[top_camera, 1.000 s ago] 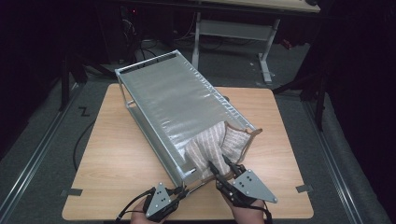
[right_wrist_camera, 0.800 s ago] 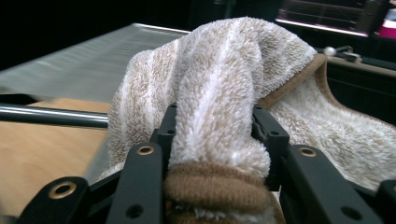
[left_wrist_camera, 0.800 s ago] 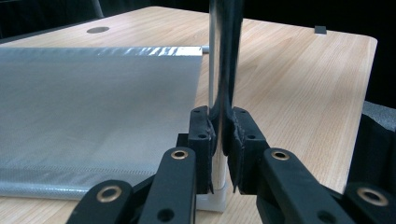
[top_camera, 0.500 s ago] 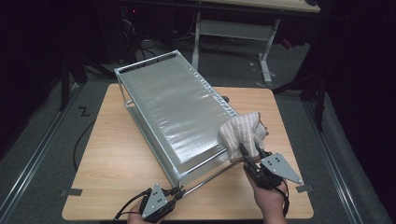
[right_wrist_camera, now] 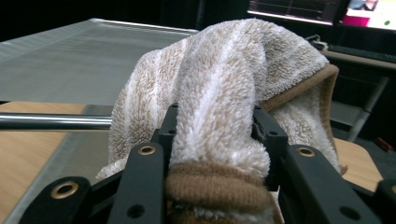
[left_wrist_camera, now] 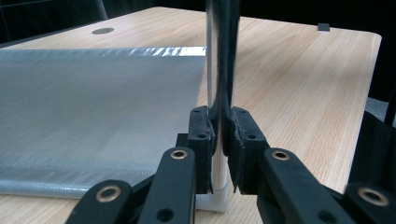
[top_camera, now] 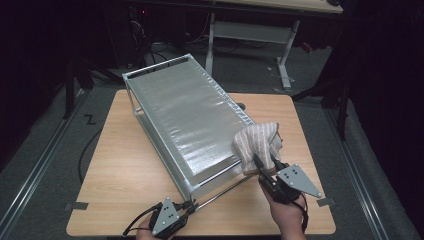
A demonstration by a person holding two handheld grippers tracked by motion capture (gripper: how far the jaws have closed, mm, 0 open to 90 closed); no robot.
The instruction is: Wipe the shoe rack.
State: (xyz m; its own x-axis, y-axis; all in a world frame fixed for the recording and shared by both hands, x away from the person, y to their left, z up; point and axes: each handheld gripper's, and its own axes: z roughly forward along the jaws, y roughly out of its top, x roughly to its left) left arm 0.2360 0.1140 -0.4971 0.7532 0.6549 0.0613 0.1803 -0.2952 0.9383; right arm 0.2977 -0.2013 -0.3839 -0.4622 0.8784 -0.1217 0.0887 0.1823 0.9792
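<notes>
A silver wire rack with a mesh top stands slantwise on the wooden table. My left gripper at the table's near edge is shut on the rack's near corner post, a chrome upright with a white foot; the left gripper clamps it just above the rack's lower mesh shelf. My right gripper is shut on a beige striped towel that lies bunched on the near right corner of the rack's top. In the right gripper view the towel bulges up between that right gripper's jaws.
A chrome rail of the rack runs along its near side. A small round hole sits in the table behind the rack. Bare wood lies left of the rack. A white-legged desk stands beyond the table, in the dark.
My right gripper has carried the towel to the right along the near edge of the rack's top to its right corner. The left gripper has stayed on the post.
</notes>
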